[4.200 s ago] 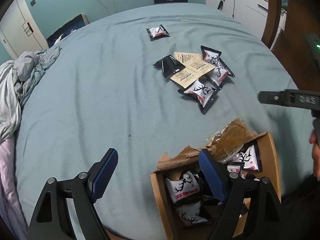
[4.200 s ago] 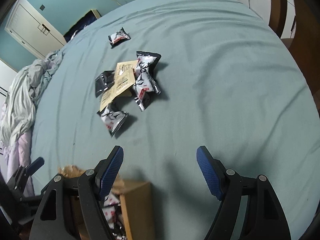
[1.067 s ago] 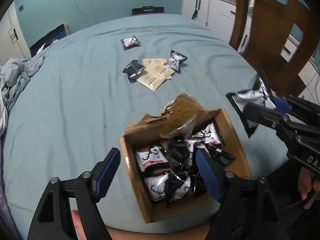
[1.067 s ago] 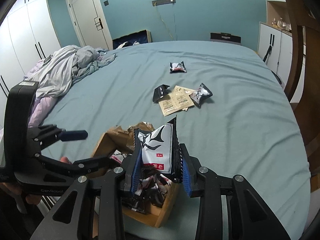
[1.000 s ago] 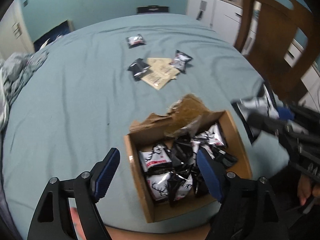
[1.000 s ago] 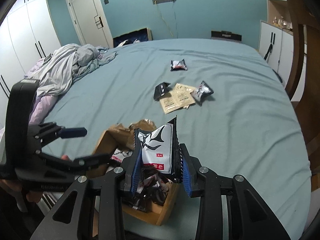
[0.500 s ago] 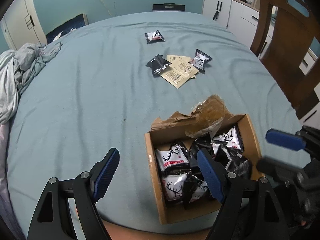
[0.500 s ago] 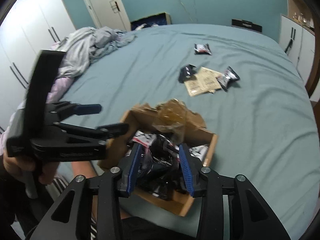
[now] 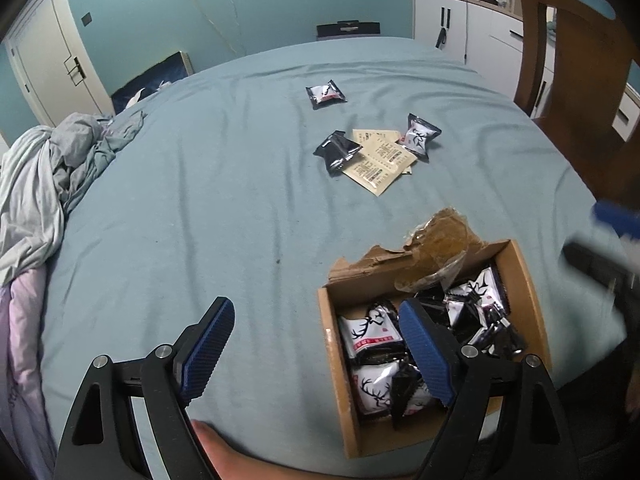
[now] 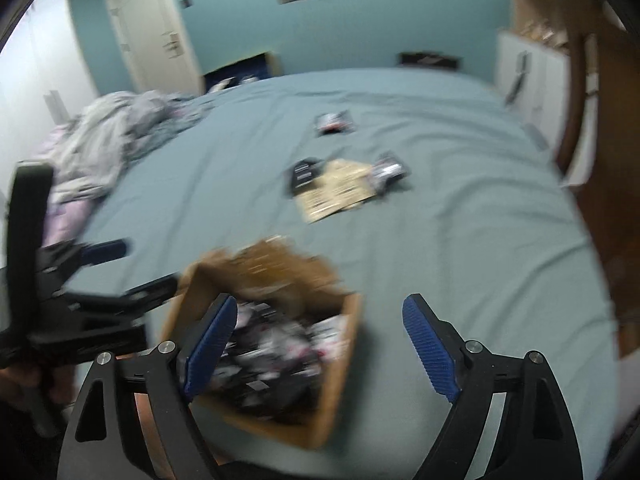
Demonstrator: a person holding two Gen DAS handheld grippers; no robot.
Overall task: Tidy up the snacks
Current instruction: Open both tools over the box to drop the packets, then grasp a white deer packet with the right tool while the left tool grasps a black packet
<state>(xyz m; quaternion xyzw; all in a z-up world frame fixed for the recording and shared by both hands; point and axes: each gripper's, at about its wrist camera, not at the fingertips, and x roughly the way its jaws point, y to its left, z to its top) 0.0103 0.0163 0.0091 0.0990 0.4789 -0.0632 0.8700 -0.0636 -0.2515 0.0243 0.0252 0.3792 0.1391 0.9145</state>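
nearest us, at the bed's front edge, we note the cardboard box [image 9: 524,276] sitting on the teal sheet [image 9: 224,208], its torn flap raised at the far side and deer-print snack packets [image 9: 370,332] heaped inside. the left gripper [image 9: 316,346] hangs just above the box's left wall, jaws spread wide with nothing between them; one finger is over the box, the other over bare sheet. the right gripper [image 10: 318,346] is likewise parted and empty, straddling the box's right wall; its view is smeared, so finer detail cannot be read.

further out, well apart from the box, we record the loose items: a black packet [image 9: 337,151] touching the tan sachets [image 9: 378,162], a white packet [image 9: 420,136] at their far right edge, and a lone packet [image 9: 326,94] beyond.

we judge the step in hand to be a reach for the next loose packet. to do it well, we advise taking the white packet first, since it sits clear on one side, approaching with jaws across its narrow width and pinching the crimped seam, not the puffed belly. crumpled bedding [image 9: 44,160] at far left is no obstruction.
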